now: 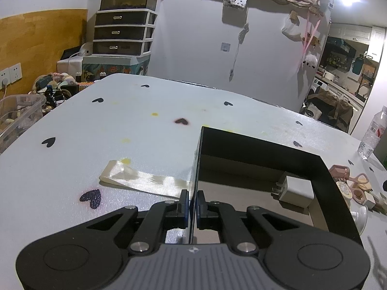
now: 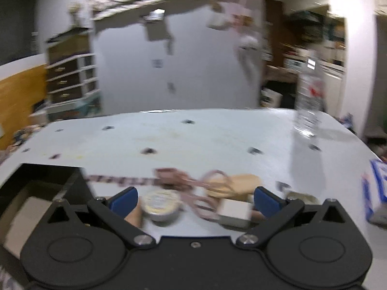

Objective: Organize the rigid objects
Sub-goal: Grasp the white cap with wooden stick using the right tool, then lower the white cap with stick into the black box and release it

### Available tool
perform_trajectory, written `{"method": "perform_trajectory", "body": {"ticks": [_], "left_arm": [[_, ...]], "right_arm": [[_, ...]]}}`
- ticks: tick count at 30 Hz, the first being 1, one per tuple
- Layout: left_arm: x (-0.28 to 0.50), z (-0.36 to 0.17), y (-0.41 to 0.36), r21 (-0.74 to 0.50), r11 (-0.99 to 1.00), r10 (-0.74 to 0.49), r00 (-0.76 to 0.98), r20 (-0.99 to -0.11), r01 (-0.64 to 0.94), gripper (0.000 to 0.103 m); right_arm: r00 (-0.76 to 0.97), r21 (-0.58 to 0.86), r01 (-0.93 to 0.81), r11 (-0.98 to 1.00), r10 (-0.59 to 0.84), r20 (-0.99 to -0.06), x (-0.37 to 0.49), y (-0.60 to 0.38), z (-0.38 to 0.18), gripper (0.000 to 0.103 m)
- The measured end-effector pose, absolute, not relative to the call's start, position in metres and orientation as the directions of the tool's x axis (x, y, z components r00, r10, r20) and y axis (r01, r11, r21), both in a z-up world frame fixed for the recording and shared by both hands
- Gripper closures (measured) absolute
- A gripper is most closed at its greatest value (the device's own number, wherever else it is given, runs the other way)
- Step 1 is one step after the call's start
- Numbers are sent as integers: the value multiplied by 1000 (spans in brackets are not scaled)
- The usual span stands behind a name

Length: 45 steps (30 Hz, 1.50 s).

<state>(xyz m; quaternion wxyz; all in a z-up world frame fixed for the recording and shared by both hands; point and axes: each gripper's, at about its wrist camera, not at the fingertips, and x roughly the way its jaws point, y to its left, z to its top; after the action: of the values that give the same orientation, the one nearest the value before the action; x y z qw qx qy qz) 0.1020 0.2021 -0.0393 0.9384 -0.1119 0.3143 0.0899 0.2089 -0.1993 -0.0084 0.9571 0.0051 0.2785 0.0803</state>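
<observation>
Ribbon (image 1: 142, 181) is seen lying flat at the left of the worktop (image 1: 121, 125), its end beside the black box (image 1: 324, 176). The box's left wall is pinched by the left gripper (image 1: 192, 201), jaws closed on it. A white block (image 1: 296, 191) lies inside. Further right, the right gripper (image 2: 194, 201) is held with jaws wide apart and empty above a tin (image 2: 160, 204), a white cube (image 2: 234, 211) and pink clutter (image 2: 174, 176). A bottle (image 2: 309, 101) stands at far right.
</observation>
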Motion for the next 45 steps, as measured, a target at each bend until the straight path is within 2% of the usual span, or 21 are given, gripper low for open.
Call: {"method": "perform_trajectory", "body": {"ticks": [5,8,18,25,30,32,40,45], "left_arm": [[102,-39,201,-149,959,103,783,-614,-243,98],[103,-39,201,-146,959,104,781,-616,-243,98],[105,-39,200,-140,959,108,778,-619,-245,98],[105,-39,200,-141,959,107,778,-619,-244,98],[104,-39,200,-142,959,107,777,-620,-245,98],[104,-39,200,-141,959,107,778,-620,-245,98],[104,-39,200,-142,959,107,777,-620,-245,98],[105,-39,200,-140,959,109,777,-619,-246,98]], "right_arm": [[808,97,-37,995,87,-583,225,-223,-26,1],[786,115,1,993,70,-614,232,-233,-38,7],[734,105,64,992,24,-679,257,-240,-67,8],[744,107,71,992,18,-668,266,-242,-70,7],[753,107,60,992,26,-658,270,-246,-71,11],[753,107,48,993,35,-657,271,-246,-70,15],[750,131,79,988,28,-661,262,-254,-66,15],[780,155,44,987,63,-622,245,-250,-48,15]]}}
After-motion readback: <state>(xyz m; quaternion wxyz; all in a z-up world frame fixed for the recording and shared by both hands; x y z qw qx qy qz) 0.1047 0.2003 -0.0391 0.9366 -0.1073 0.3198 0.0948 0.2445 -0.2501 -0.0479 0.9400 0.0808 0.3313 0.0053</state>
